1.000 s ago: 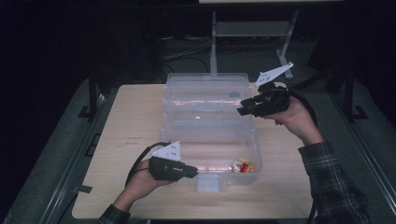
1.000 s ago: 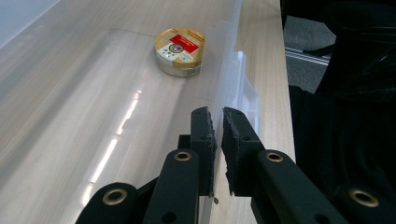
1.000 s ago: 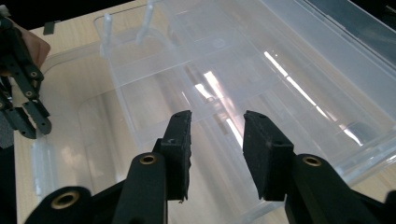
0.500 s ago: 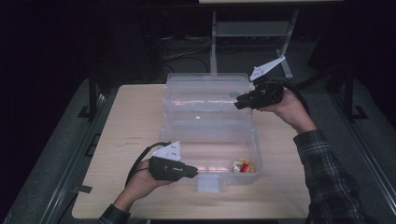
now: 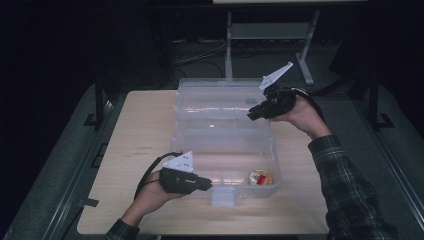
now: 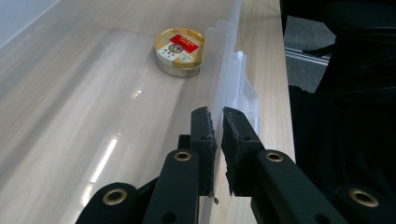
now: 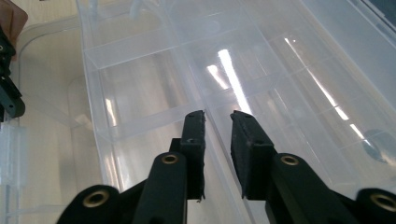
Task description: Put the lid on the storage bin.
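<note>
Two tools (image 5: 207, 184) (image 5: 251, 114), one clear box (image 5: 225, 145), one tin (image 5: 260, 177)

Dim surround, lit table — glare streaks on plastic

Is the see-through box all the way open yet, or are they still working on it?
The clear plastic box looks open already: its lid is tipped back and a round tin sits in the bottom. In hand: the left tool pinches the box's front wall, and the right tool straddles an edge of the divided tray. That tray seems not yet moved; what comes next is unclear.
</note>
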